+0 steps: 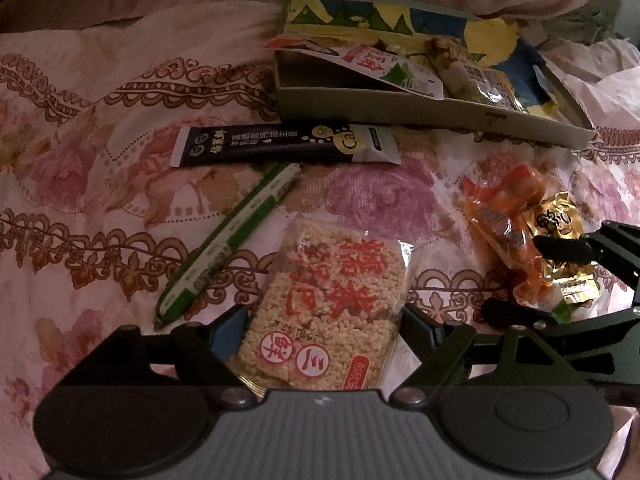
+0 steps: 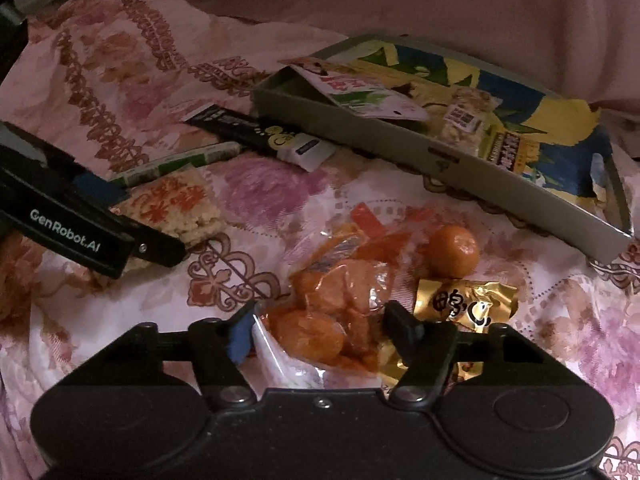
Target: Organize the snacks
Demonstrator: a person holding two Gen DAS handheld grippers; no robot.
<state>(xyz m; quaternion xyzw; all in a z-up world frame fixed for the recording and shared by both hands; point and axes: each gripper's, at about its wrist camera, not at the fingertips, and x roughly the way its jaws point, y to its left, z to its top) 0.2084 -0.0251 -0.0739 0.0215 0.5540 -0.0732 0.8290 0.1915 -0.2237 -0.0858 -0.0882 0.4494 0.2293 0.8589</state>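
Here, the rice-cracker pack [image 1: 328, 308] lies flat on the floral bedsheet [image 1: 100, 200], long axis running away from the left gripper [image 1: 320, 320], whose jaws stand wide either side of it w/o pressing. Right gripper [image 2: 320, 328] straddles a crinkly clear bag of orange snacks [image 2: 340, 300], approx. half-open, pads not visibly clamping. The grey cardboard box [image 1: 400, 108] sits beyond.
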